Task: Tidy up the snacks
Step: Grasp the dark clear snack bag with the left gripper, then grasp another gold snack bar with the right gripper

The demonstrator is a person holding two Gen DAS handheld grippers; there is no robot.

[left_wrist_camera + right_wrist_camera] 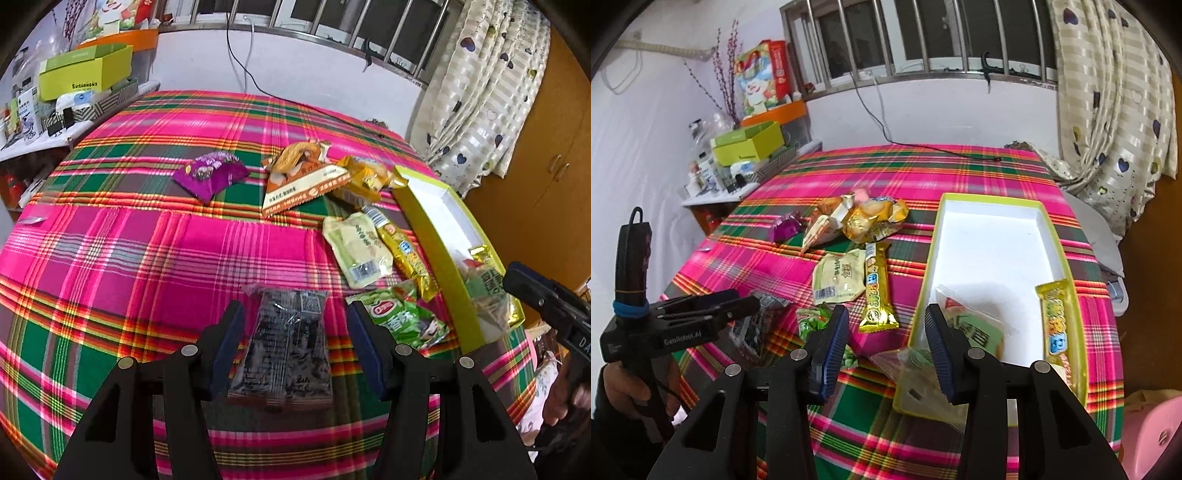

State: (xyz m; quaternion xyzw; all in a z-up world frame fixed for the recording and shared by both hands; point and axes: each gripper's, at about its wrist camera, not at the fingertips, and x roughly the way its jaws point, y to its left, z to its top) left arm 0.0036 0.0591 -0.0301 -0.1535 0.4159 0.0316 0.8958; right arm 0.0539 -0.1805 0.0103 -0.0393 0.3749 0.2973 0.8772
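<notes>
Dark snack packet [291,347] lies between open left gripper [295,325] fingers.

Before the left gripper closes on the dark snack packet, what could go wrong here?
1. The left gripper is open around the dark packet. The packet lies flat, so the fingers may slide over it or pinch the plaid cloth.
2. The green packet lies close to the right finger and may get pushed.
3. The right gripper hovers at the box rim and may bump it.

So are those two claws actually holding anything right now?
No. The left gripper is open around a dark snack packet, not pinching it. The right gripper is open and empty.
</notes>
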